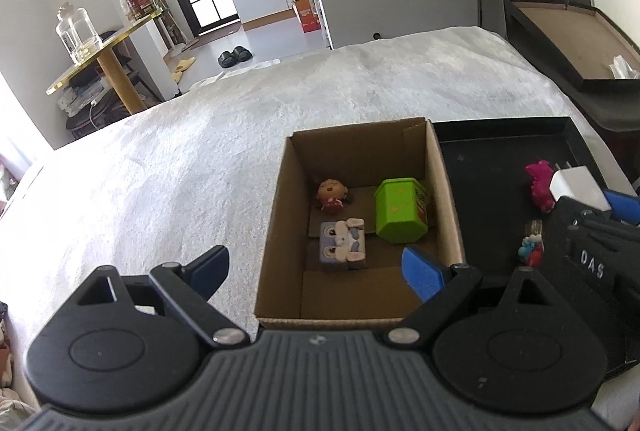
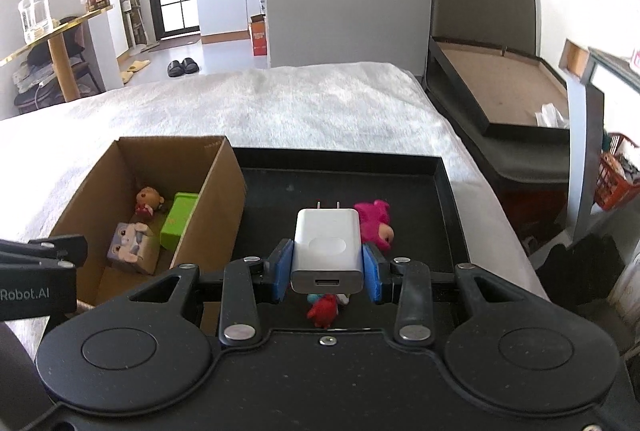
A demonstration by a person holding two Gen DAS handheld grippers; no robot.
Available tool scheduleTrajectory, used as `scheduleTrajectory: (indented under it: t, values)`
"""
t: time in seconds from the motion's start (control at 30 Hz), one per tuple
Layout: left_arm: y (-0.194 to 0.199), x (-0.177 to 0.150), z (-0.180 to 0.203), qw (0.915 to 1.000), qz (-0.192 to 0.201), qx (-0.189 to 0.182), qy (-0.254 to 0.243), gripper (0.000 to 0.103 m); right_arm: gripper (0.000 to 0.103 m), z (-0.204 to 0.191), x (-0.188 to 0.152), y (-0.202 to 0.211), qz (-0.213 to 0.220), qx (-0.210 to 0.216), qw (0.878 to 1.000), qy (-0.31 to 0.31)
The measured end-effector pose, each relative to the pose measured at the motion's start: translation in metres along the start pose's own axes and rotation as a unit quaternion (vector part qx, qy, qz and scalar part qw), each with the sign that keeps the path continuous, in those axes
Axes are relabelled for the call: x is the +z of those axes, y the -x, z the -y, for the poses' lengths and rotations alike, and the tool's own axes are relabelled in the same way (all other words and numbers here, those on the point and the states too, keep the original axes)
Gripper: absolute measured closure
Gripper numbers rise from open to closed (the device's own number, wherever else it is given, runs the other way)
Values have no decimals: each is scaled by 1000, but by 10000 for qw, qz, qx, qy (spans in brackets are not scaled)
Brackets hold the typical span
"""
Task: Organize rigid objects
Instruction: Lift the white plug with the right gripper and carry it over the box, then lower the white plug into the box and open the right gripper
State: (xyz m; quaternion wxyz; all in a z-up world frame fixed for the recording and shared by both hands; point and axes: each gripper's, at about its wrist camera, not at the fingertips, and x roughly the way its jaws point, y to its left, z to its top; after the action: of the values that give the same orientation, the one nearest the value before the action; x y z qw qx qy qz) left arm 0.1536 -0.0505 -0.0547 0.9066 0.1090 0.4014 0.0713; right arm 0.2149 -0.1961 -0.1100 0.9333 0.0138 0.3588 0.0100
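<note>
The right gripper [image 2: 329,269] is clamped on a white wall charger [image 2: 329,251], its blue pads [image 2: 283,270] pressing both flanks; the prongs point away from the camera and the port faces it. The charger sits at centre frame in the right wrist view, above the black tray [image 2: 452,199]. On that tray lie a pink plush figure [image 2: 376,221], just right of the charger, and a small red-and-blue figurine [image 2: 323,307], partly hidden below it.

The left gripper [image 1: 316,271] stands wide open with nothing between its fingers — it hangs over the near left edge of the cardboard box [image 1: 276,215]. Inside the box: a brown doll figure [image 1: 331,194], a green hexagonal container [image 1: 400,217] lying on its side, and a grey cube printed with a rabbit face [image 1: 343,245].

Legible writing: "Robot.AI" on the left unit at lower left of the right wrist view; "DAS" on the right unit at the right edge of the left wrist view.

Box and tray touch side by side on a white fleecy blanket [image 1: 160,167].
</note>
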Motion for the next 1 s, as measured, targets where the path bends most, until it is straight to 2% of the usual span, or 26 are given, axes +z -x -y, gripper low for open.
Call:
scheduleTrajectory:
  t: [1.0]
  values:
    - [-32, -2, -58, 9979, 3, -147, 633, 14, 67, -68, 37, -8, 151, 98, 9957, 905]
